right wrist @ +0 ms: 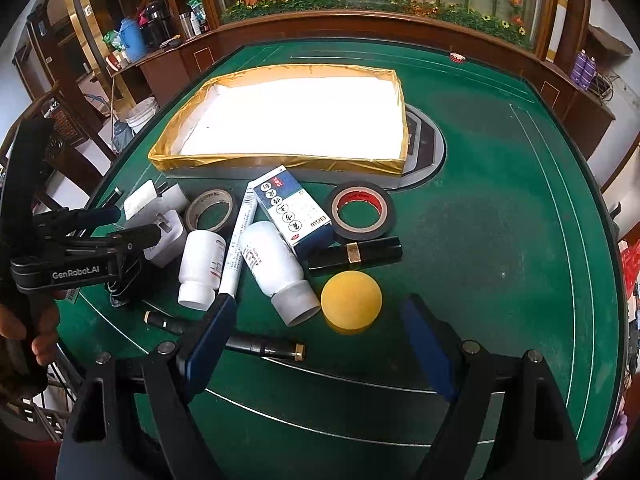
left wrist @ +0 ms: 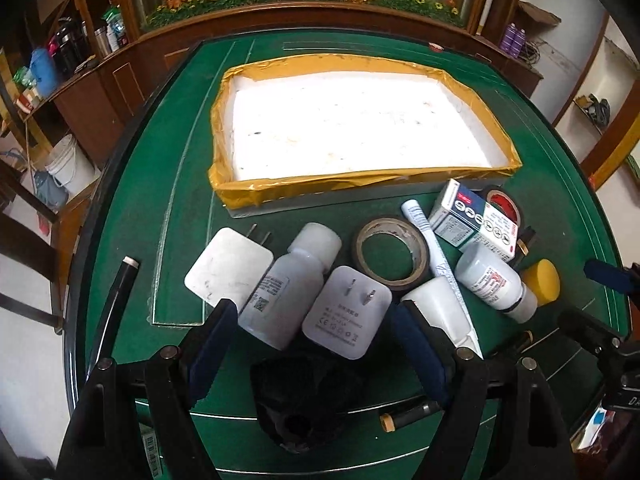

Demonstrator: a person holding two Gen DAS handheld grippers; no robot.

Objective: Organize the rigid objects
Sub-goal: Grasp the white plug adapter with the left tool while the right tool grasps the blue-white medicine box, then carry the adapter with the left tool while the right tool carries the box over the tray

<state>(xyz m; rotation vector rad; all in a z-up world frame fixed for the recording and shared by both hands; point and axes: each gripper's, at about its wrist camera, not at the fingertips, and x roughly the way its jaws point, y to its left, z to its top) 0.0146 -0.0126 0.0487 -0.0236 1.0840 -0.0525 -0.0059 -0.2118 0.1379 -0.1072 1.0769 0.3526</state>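
Left tongs point(left wrist: 316, 320) hang open, apparently above the white charger point(left wrist: 346, 312).

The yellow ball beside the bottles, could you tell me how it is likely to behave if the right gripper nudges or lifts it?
The yellow ball is round and lies free on the flat green table, so a nudge would probably roll it. Its matte surface suggests foam: likely light, squashy, and not slippery.
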